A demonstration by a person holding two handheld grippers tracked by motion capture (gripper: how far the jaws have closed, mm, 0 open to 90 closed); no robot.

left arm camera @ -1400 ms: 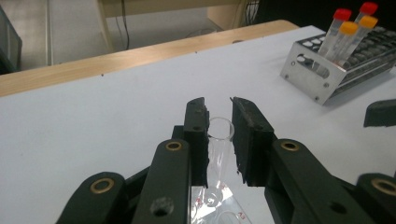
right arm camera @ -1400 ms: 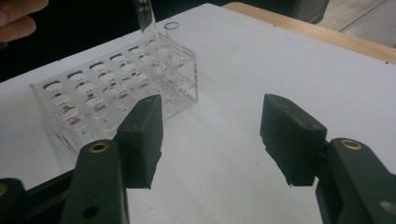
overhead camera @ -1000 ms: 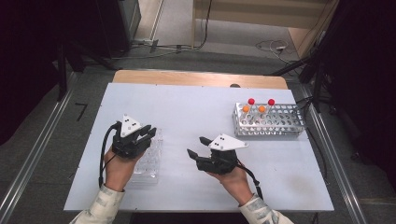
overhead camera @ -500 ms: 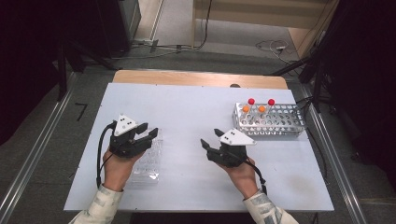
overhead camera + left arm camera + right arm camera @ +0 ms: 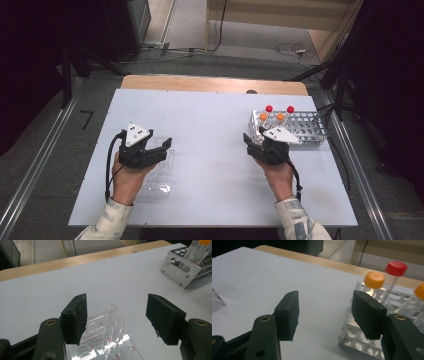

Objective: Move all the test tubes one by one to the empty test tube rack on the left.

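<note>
A clear plastic tube rack [image 5: 159, 175] lies at the table's left, and two empty clear tubes [image 5: 113, 320] stand in it. My left gripper [image 5: 165, 148] hovers over that rack. Its jaws have just been opening and now stand open [image 5: 116, 302], with the tubes below and beyond them and untouched. A metal rack [image 5: 305, 129] at the right holds red-capped [image 5: 269, 109] and orange-capped tubes [image 5: 280, 116]. My right gripper [image 5: 254, 135] is open at the metal rack's left end, and an orange cap [image 5: 374, 280] and a red cap [image 5: 396, 268] stand just beyond its jaws [image 5: 325, 297].
The white table [image 5: 210, 125] has a wooden strip [image 5: 210, 84] along its far edge. The metal rack [image 5: 180, 272] has many free holes. Dark floor, cables and metal rails surround the table.
The left gripper's jaws have opened wide while that hand stayed over the clear rack. The right hand has moved right, from the table's middle to the metal rack's left end.
</note>
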